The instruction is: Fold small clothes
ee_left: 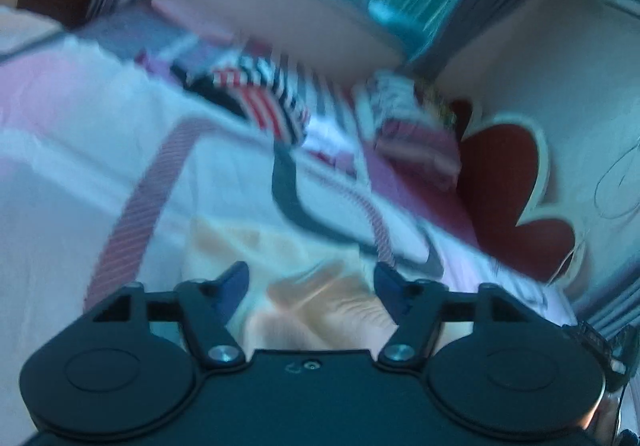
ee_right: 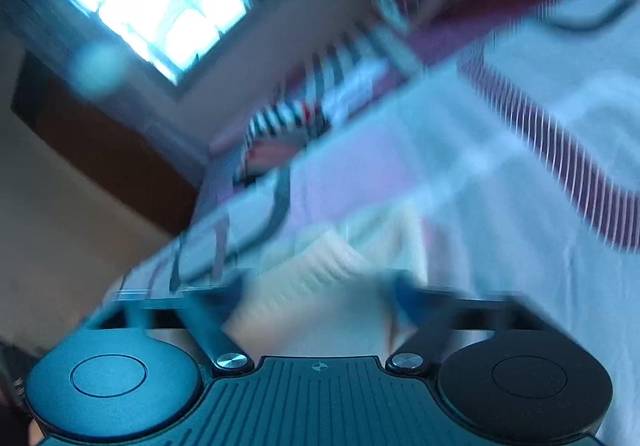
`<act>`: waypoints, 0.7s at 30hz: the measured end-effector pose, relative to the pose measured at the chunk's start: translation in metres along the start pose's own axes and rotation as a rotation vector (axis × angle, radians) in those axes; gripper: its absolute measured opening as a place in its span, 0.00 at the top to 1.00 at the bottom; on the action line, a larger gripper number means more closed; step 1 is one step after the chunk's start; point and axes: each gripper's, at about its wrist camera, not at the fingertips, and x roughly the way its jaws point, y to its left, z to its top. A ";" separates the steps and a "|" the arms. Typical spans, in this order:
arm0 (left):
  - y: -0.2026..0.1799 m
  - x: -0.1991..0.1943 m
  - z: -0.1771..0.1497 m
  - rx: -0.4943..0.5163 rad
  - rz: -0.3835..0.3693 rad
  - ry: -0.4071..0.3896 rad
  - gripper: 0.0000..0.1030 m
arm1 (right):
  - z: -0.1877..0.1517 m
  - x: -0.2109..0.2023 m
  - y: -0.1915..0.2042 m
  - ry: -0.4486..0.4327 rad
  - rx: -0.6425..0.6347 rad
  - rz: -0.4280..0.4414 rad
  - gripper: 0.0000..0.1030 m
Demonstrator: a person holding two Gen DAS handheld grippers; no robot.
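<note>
One peach garment between hand-held gripper fingers.

Small garment on bed — clothes pile beyond (near headboard)

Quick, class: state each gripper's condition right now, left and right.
Left gripper: open, fingers apart above the peach cloth, holding nothing.
Right gripper: open, though blurred; pale ribbed cloth lies between the fingers, ungripped.

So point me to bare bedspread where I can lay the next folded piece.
Free: the white bedspread left of the red-striped band. Crowded: the striped clothes pile toward the window, and the peach garment just ahead of the left fingers.
</note>
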 end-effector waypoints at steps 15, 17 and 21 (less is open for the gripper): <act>-0.015 0.024 -0.006 0.317 0.129 0.163 0.71 | -0.024 0.041 0.031 0.138 -0.404 -0.152 0.70; -0.016 0.026 -0.008 0.340 0.132 0.164 0.85 | -0.030 0.045 0.034 0.153 -0.445 -0.162 0.89; -0.019 0.013 -0.008 0.344 0.128 0.059 0.98 | -0.031 0.042 0.036 0.112 -0.492 -0.170 0.98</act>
